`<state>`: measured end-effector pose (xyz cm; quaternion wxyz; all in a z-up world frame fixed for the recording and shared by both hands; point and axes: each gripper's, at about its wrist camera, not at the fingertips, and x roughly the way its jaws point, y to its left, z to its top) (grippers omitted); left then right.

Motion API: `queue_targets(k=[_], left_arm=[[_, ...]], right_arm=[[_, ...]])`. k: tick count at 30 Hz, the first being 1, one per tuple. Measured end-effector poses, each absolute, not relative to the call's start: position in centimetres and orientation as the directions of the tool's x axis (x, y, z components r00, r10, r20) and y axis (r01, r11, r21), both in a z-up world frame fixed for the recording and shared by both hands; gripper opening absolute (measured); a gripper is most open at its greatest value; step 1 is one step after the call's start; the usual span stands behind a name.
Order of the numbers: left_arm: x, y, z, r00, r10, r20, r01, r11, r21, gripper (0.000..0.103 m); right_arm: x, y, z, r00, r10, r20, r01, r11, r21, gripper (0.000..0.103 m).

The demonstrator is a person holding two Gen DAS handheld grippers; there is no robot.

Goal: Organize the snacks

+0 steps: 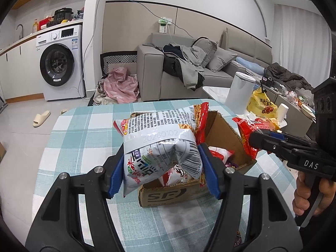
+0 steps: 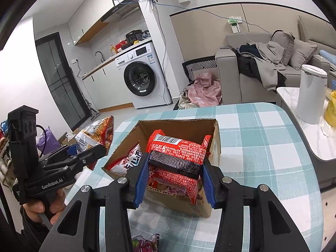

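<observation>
My left gripper (image 1: 161, 159) is shut on a white snack bag (image 1: 159, 130) with red edges, held above the near left corner of an open cardboard box (image 1: 222, 132). The box stands on a teal checked table (image 1: 84, 138) and holds other packets, among them a white one (image 2: 128, 159). My right gripper (image 2: 174, 168) is shut on a red snack packet (image 2: 178, 153) with a black band, over the box (image 2: 176, 124). The right wrist view shows the left gripper (image 2: 100, 149) left of the box. In the left wrist view, the right gripper (image 1: 256, 138) pinches the red packet (image 1: 245, 132).
A colourful packet (image 2: 145, 243) lies on the table near its front edge. Beyond the table's right end, a low white table carries a white bin (image 1: 241, 92), a yellow bag (image 1: 260, 105) and a cup (image 1: 282, 113). Behind are a sofa (image 1: 151, 67) and a washing machine (image 1: 61, 63).
</observation>
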<state>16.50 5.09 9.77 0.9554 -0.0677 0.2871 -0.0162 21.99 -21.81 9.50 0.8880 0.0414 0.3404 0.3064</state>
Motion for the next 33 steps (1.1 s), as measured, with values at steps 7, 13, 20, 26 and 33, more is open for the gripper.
queue_targets(k=[7, 13, 20, 26, 33], left_arm=[[18.5, 4.3, 9.1, 0.833, -0.067, -0.55, -0.002, 0.992, -0.122, 0.062], [20.0, 3.5, 8.2, 0.825, -0.062, -0.562, 0.002, 0.994, -0.107, 0.062], [21.9, 2.9, 6.8, 0.809, -0.058, -0.584, 0.0, 0.995, -0.098, 0.062], [23.1, 2.3, 5.6, 0.803, -0.039, -0.595, -0.002, 0.998, -0.068, 0.062], [23.1, 2.2, 5.4, 0.795, -0.041, -0.605, 0.005, 0.998, -0.062, 0.065]], right_arm=[[23.0, -20.7, 8.8, 0.566, 0.573, -0.592, -0.521, 0.806, 0.281, 0.046], [24.0, -20.1, 8.1, 0.56, 0.566, -0.605, -0.515, 0.81, 0.281, 0.046], [25.2, -19.7, 7.2, 0.551, 0.552, -0.626, -0.5, 0.819, 0.282, 0.046], [26.0, -19.5, 6.3, 0.541, 0.54, -0.644, -0.487, 0.826, 0.284, 0.046], [26.0, -19.3, 6.4, 0.551, 0.532, -0.643, -0.489, 0.83, 0.267, 0.052]])
